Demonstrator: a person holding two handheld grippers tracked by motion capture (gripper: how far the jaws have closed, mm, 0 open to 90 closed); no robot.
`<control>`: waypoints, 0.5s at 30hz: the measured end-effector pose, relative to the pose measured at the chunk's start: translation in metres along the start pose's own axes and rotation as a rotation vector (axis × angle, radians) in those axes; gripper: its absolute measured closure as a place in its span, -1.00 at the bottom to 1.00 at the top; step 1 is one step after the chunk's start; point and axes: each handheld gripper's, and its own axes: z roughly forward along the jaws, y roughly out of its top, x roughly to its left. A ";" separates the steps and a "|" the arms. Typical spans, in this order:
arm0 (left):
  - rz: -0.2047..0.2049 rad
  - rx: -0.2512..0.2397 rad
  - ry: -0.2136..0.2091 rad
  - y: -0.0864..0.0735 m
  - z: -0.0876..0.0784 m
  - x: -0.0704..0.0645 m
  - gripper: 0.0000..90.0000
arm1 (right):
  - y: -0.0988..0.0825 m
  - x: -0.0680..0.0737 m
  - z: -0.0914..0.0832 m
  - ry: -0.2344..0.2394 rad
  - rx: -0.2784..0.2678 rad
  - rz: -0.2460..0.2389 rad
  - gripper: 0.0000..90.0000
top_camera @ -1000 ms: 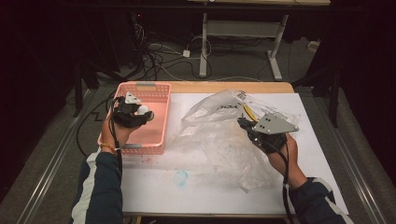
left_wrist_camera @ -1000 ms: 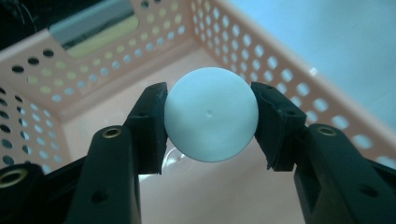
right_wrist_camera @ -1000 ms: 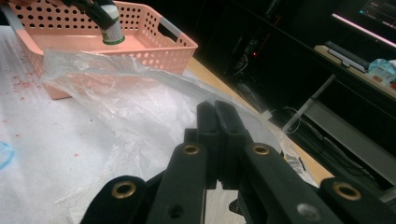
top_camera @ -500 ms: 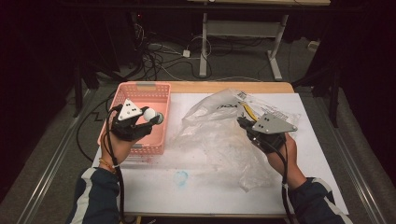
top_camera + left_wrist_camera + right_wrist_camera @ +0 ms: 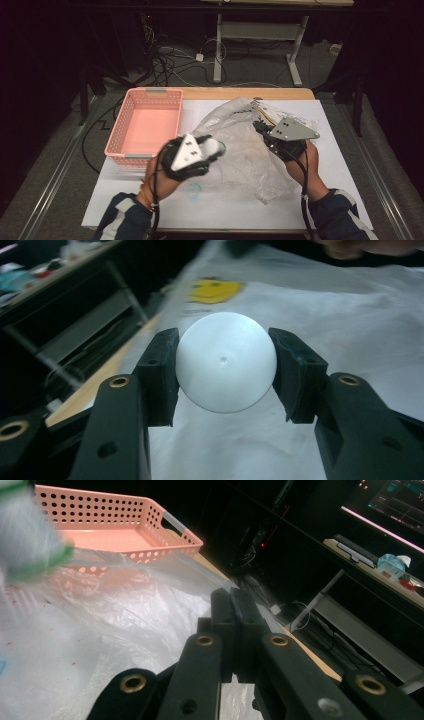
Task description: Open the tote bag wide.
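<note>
From the high view, a wooden table topped with a white sheet (image 5: pixel 340 165) carries a pink perforated plastic basket (image 5: pixel 150 125) at its left rear and a crumpled clear plastic bag (image 5: pixel 245 150) spread across the middle. The left gripper (image 5: pixel 212 148), blurred and held in a hand that enters from the bottom, hangs above the table just in front of the basket's near right corner, at the bag's left edge, with a smooth white ball (image 5: pixel 211 146) at its tip. The right gripper (image 5: pixel 260 127), topped by a grey three-cornered plate, sits at the bag's right side with its tip against the raised plastic. A faint bluish round mark (image 5: pixel 193 189) lies on the sheet near the front edge. In the left gripper view, the two black jaws stand apart with the white ball (image 5: pixel 226 361) clamped squarely between their pads, one pad touching each side; beyond it lies the clear bag (image 5: pixel 350 330), which bears a yellow smiley-face print (image 5: pixel 216 290). In the right gripper view, the jaws are pressed tightly together, and a fold of the clear bag (image 5: pixel 125 605) rises to their tips, pinched there; the pink basket (image 5: pixel 120 520) stands behind the plastic.
</note>
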 end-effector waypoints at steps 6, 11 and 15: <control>0.042 0.095 -0.059 -0.005 0.049 -0.017 0.06 | 0.002 0.003 0.000 0.010 -0.005 0.004 1.00; 0.036 0.145 -0.065 -0.016 0.079 -0.015 0.06 | 0.000 0.006 0.003 0.025 -0.001 -0.001 1.00; 0.010 0.159 -0.046 -0.023 0.101 -0.008 0.06 | -0.001 0.009 0.004 0.037 0.010 -0.009 1.00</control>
